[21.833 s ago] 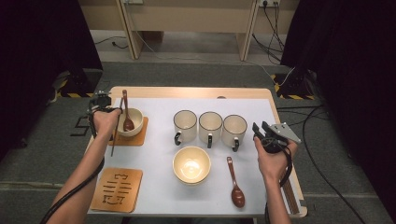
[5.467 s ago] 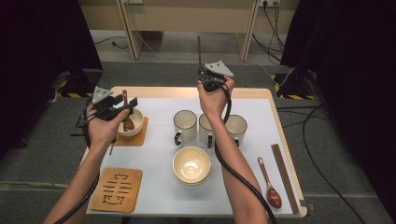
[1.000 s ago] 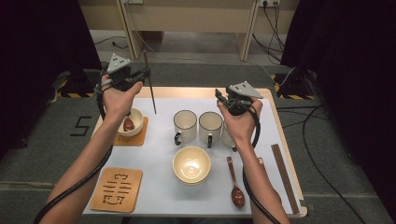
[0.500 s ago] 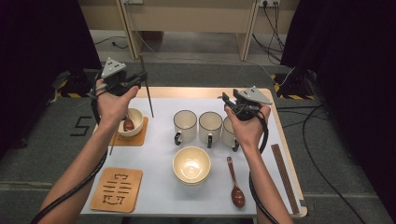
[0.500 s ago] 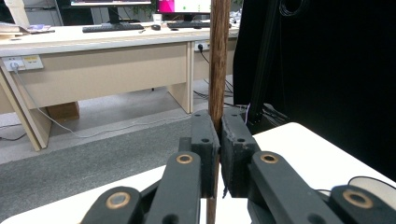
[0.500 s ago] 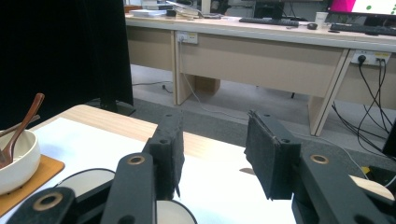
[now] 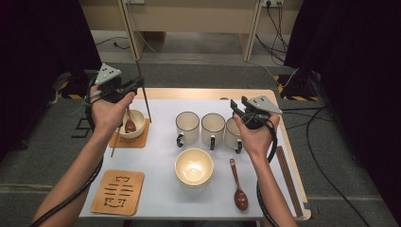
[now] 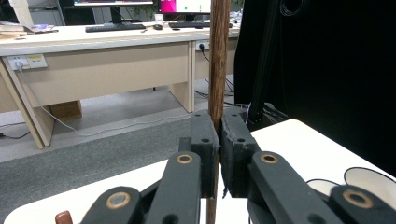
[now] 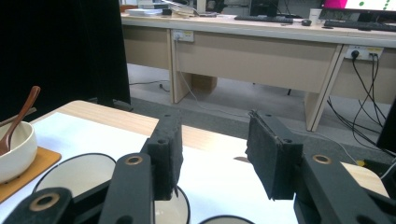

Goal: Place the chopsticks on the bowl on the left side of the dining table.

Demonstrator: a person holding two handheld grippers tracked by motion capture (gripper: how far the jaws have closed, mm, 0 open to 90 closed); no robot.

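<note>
High view: left gripper (image 7: 135, 86) raised beyond the small bowl (image 7: 132, 124), pinching a chopstick (image 7: 146, 105) that hangs down over the table (image 7: 161, 156). Right gripper (image 7: 240, 109) over the third of three mugs (image 7: 187, 126), touching nothing. Second chopstick (image 7: 115, 142) beside the coaster (image 7: 134, 141); spoon (image 7: 238, 185) by the big bowl (image 7: 194, 166).

Left gripper view: jaws pressed together on the upright chopstick (image 8: 218, 70), a grip unclear from above.

Right gripper view: gripper (image 9: 212, 156) spread wide, empty, mug rims (image 9: 74, 175) below.

Against half a second earlier: left gripper and chopstick shifted right, right gripper lower, nearer the mugs.
</note>
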